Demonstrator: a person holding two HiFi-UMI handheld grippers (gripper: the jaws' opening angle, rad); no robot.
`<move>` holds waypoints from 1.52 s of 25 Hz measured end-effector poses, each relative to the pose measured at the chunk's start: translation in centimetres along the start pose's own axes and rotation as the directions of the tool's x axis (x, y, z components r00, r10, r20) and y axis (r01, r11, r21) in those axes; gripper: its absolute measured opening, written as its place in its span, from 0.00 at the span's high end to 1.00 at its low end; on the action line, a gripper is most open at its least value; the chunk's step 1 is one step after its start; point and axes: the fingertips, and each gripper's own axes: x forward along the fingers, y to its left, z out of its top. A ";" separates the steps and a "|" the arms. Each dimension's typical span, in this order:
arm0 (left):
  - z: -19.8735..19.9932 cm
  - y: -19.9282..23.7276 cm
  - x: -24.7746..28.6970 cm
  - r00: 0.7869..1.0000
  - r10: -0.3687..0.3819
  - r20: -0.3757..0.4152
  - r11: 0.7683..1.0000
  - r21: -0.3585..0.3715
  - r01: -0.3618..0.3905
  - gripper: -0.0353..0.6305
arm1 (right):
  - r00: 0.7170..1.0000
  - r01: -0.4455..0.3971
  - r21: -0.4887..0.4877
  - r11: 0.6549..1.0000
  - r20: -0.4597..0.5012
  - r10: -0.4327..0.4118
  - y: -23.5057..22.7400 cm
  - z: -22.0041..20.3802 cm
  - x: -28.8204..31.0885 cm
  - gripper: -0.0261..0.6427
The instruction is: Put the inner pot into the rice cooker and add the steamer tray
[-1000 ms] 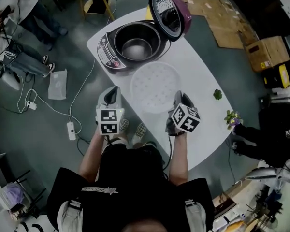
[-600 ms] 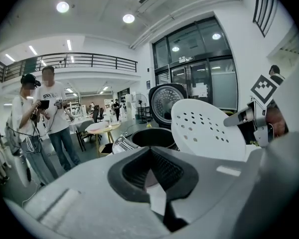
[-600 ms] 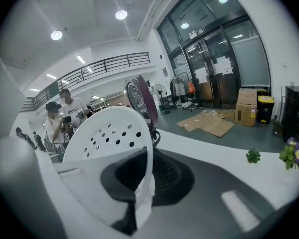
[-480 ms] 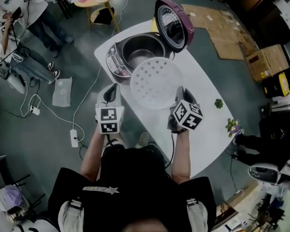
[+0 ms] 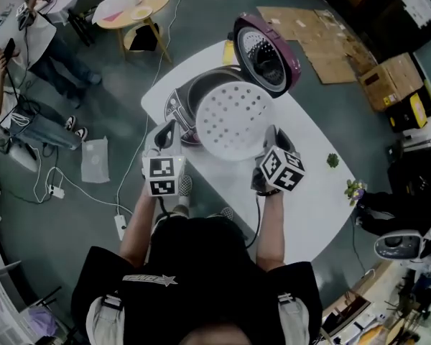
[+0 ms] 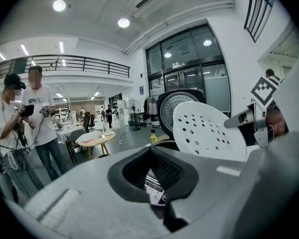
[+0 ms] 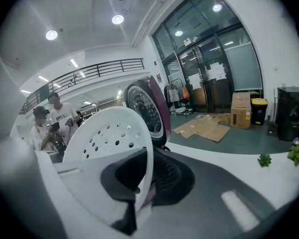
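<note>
Head view: the steamer tray (image 5: 233, 117), a white round dish full of holes, hangs tilted above the open rice cooker (image 5: 177, 111) and hides most of its mouth. A second ago it lay flat on the white desk (image 5: 305, 192), in front of the cooker and between the two grippers; half a second ago it was already off the desk and at the cooker's near edge. The right gripper (image 5: 271, 130) holds the tray alone, its jaws pinching the near right rim; in the right gripper view that rim runs straight down between them. The left gripper (image 5: 167, 125) has its jaws pressed together on nothing and sits just left of the tray, apart from it. Both grippers are now closer to the cooker than they were a second ago. The inner pot (image 5: 201, 83) sits in the cooker, only a dark arc of it showing behind the tray. The purple lid (image 5: 267, 52) stands open behind. A small green sprig (image 5: 333, 160) lies on the desk's right side, as before
</note>
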 end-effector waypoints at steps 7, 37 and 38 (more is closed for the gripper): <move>0.8 3.6 4.7 0.997 -0.071 0.003 0.997 0.025 0.071 0.93 | 0.997 0.070 0.034 0.997 0.009 -0.070 1.8 0.8 3.6 0.93; -3.7 9.3 15.7 0.967 -0.226 -0.119 0.973 0.014 0.229 0.93 | 0.931 0.310 0.048 0.949 -0.217 -0.293 1.4 -5.6 12.7 0.93; -3.8 9.4 15.9 0.966 -0.226 -0.121 0.973 0.012 0.229 0.93 | 0.926 0.317 0.050 0.947 -0.233 -0.298 1.4 -5.8 12.8 0.93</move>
